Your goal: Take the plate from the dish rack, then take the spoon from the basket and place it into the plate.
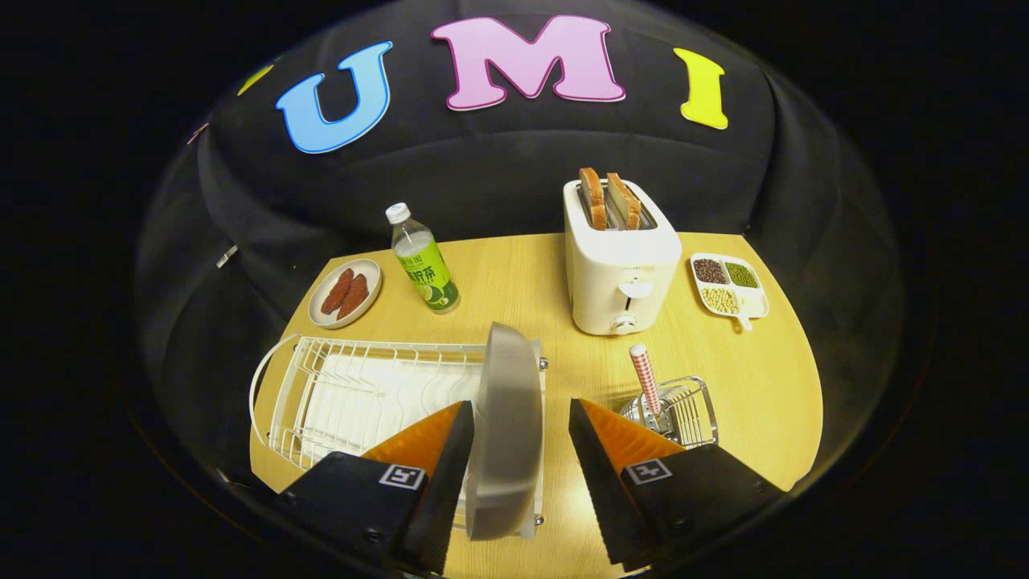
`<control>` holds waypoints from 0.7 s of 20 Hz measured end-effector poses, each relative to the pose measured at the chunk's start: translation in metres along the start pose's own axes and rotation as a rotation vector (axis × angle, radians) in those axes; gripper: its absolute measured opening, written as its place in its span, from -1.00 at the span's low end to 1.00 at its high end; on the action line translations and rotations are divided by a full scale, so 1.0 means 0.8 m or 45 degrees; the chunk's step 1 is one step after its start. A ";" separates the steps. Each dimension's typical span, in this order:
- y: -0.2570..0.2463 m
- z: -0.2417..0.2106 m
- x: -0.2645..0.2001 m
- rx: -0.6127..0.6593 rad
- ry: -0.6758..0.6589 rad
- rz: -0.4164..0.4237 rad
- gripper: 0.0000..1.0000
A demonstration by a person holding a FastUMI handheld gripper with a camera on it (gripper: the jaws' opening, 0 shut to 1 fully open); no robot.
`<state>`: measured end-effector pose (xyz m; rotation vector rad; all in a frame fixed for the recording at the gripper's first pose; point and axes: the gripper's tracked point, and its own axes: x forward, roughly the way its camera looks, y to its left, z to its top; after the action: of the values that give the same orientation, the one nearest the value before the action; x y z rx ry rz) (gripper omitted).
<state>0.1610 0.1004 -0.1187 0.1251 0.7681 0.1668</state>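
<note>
While the plate stands on edge at the right end of the white wire dish rack, the hand-held gripper sits w/ its jaws apart, one finger each side of the plate. The left finger looks to be touching or nearly touching the plate's face; the right finger is clearly apart from it, w/ bare tabletop showing in the gap. So the gripper is spread, not clamped on anything.

The spoon, w/ a red-and-white checked handle, stands upright in the small wire basket, just ahead of the right finger and right of the rack.

Farther back on the tabletop: a white toaster w/ two bread slices sticking up, a green-label bottle left of it, a small dish of reddish food near the rack's far left corner, and a divided tray of beans right of the toaster.
</note>
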 end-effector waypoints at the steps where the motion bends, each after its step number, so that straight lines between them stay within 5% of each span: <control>1: -0.001 -0.004 0.004 0.009 0.022 0.001 0.34; 4: 0.008 -0.011 0.013 0.032 0.084 0.013 -0.19; 14: 0.025 0.019 -0.003 -0.151 0.000 -0.096 -0.29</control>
<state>0.1678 0.1186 -0.1032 -0.0164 0.7601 0.1402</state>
